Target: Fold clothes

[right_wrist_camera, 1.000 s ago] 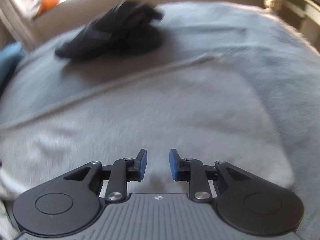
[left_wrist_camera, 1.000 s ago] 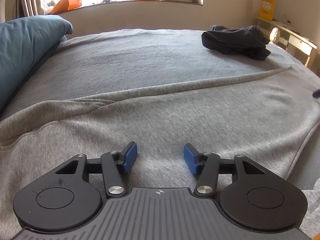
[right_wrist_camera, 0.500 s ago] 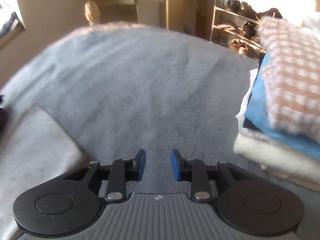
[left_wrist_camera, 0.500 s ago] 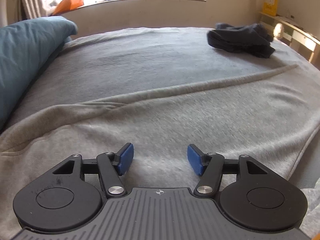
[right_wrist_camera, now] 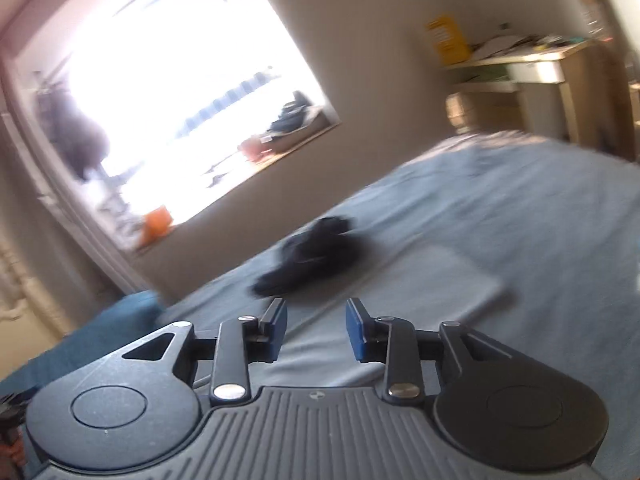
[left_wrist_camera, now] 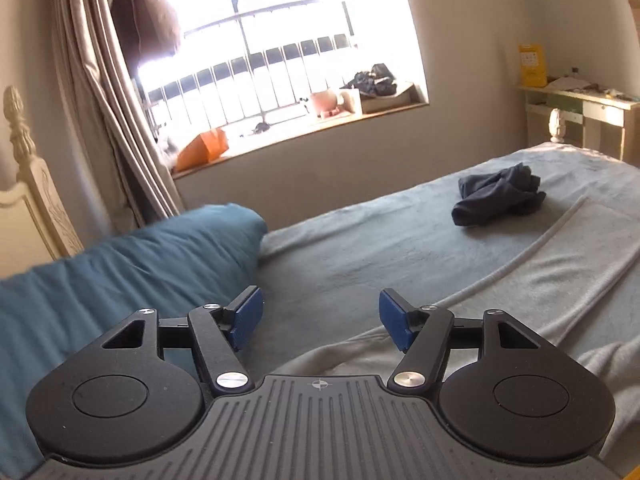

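Hovering above bed: left gripper (left_wrist_camera: 320, 320) opening wide, right gripper (right_wrist_camera: 316, 328) opening narrower, both empty. Crumpled dark navy garment (left_wrist_camera: 498, 196) lies at one o'clock, long axis running eight-to-two; neither gripper clearly nearer.

I am working in a home bedroom: a bed (left_wrist_camera: 360, 248) with a grey cover is stretching out under me, a teal pillow (left_wrist_camera: 132, 272) is lying at its head by a carved headboard (left_wrist_camera: 36, 200), curtains (left_wrist_camera: 100, 92) are hanging beside a sunlit barred window (left_wrist_camera: 272, 52), and a cluttered desk (left_wrist_camera: 580, 108) is standing in the corner.
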The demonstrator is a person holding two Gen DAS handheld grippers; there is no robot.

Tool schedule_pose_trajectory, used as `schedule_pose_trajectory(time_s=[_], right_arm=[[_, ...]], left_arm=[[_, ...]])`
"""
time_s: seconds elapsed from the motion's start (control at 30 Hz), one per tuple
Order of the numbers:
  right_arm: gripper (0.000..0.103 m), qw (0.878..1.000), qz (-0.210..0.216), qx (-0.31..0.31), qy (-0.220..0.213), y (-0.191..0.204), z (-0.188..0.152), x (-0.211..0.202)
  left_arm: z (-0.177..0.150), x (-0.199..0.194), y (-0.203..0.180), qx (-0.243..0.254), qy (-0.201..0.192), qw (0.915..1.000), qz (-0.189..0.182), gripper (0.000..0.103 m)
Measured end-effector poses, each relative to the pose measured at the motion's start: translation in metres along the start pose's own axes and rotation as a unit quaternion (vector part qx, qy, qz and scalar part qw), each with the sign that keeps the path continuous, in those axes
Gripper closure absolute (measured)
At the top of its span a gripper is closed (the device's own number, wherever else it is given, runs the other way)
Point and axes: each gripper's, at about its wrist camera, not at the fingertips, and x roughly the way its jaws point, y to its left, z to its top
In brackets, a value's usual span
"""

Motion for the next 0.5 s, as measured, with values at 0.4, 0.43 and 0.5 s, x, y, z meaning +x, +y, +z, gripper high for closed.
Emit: schedule_pose_trajectory(time_s=[0.4, 0.43, 0.5], right_arm=[[0.066, 0.943, 0.113, 0.228, 0.214, 0.017, -0.176, 0.056], [0.065, 0.938, 0.097, 0.246, 0.224, 0.012, -0.195, 0.058], [0.065, 0.929, 0.067, 0.277, 0.236, 0.0, -0.227, 0.057]], left_arm=[[-0.147, -0.047, -0.029, -0.077, 0.2, 0.9724, -0.092, 0.036], [-0.165, -0.043, -0.032, -0.103, 0.215, 0.967, -0.09, 0.036], [-0.196, -0.036, -0.032, -0.166, 0.238, 0.9538, -0.077, 0.036]])
